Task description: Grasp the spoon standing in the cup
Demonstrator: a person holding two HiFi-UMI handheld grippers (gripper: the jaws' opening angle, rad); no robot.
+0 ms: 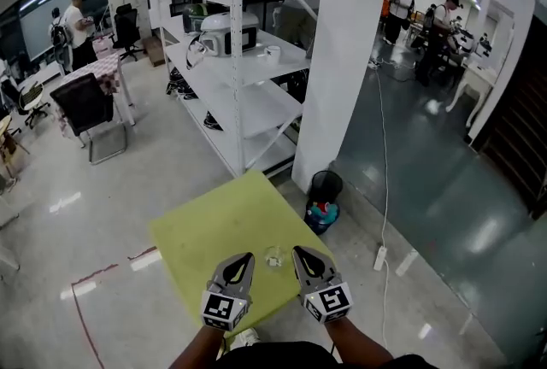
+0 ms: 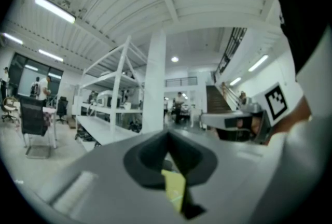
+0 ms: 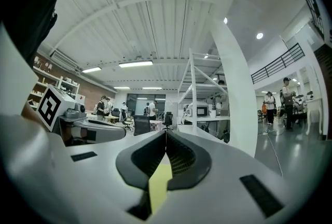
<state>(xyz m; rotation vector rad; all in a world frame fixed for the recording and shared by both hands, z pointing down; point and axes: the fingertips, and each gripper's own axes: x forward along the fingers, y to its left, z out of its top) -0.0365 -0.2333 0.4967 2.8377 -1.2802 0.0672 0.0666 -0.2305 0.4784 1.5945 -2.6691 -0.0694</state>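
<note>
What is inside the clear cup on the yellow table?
The cup stands on the table, seen only in the head view. It is too small there to tell what it holds.

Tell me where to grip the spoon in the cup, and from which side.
Probably the handle end above the rim, from above: the spoon stands inside the cup, so its bowl is walled in. Its lean is too small to read. Left gripper and right gripper are shut.

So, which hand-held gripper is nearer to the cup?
Right, narrowly. The right hand-held gripper sits just right of the cup; the left hand-held gripper just left, slightly farther.
</note>
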